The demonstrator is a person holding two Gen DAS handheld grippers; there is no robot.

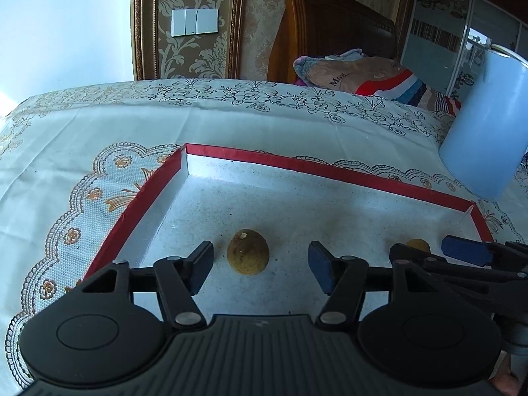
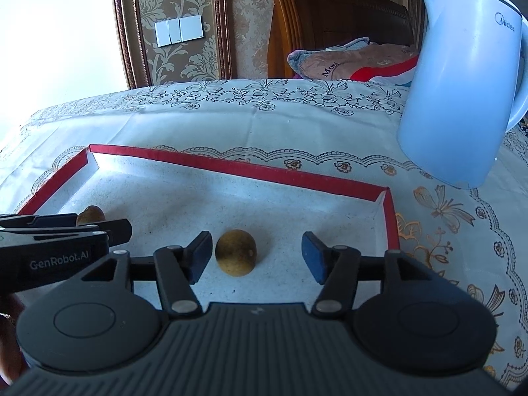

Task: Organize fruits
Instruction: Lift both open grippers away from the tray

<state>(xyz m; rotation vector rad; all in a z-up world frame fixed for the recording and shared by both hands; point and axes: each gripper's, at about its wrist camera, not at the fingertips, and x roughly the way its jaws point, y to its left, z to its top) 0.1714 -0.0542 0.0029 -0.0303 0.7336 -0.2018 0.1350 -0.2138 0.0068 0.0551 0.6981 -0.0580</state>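
Observation:
Two small brown round fruits lie in a shallow white tray with a red rim point(image 1: 148, 194). In the left wrist view one fruit point(image 1: 247, 256) sits between the fingers of my open left gripper point(image 1: 260, 265), nearer the left pad, not clamped. The other fruit point(image 1: 417, 245) is half hidden behind my right gripper's fingers point(image 1: 468, 250). In the right wrist view that second fruit point(image 2: 235, 252) lies between the fingers of my open right gripper point(image 2: 257, 257), close to the left pad. The first fruit point(image 2: 90, 215) peeks out behind the left gripper's fingers point(image 2: 109, 227). The tray rim also shows in this view point(image 2: 264, 168).
A pale blue electric kettle point(image 2: 462, 92) stands on the patterned tablecloth point(image 1: 99, 125) beyond the tray's far right corner; it also shows in the left wrist view point(image 1: 485, 125). A wooden headboard point(image 1: 330, 23) and folded bedding point(image 1: 356, 74) lie behind the table.

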